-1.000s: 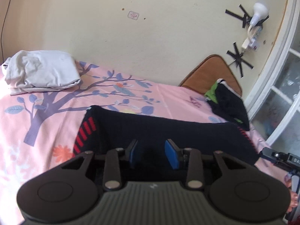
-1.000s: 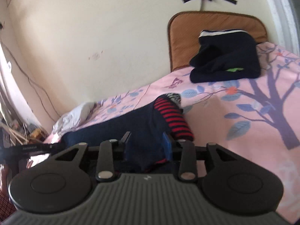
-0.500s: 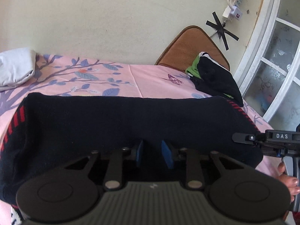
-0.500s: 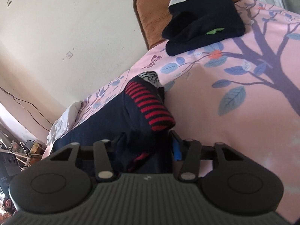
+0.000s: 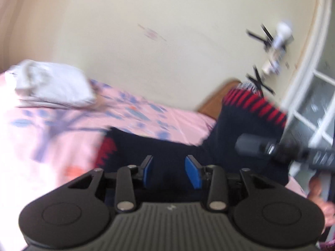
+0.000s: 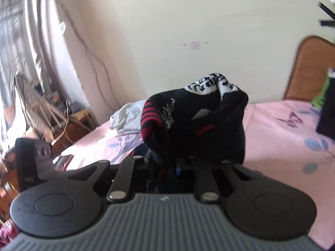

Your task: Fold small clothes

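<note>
The left gripper (image 5: 170, 171) stands with its blue-padded fingers (image 5: 193, 174) apart, wide, over the near part of a dark navy knit garment with red-striped cuffs (image 5: 167, 148) that lies on the pink bedsheet printed with a purple tree and blue leaves (image 5: 52, 138); whether the pads touch the cloth cannot be told through the blur. The right gripper (image 6: 170, 167) is clamped narrow on a bunched end of the same garment, which it holds raised above the bed, the red stripes and a black-and-white patterned patch heaped over the fingers. In the left wrist view that lifted end rises at the right, red cuff uppermost, with the right gripper's dark body just beside it. A folded white cloth (image 5: 52, 87) rests on the sheet at the far left by the cream wall (image 5: 167, 52), well apart from the garment. A brown padded cushion (image 6: 309, 69) leans against the wall at the far right
</note>
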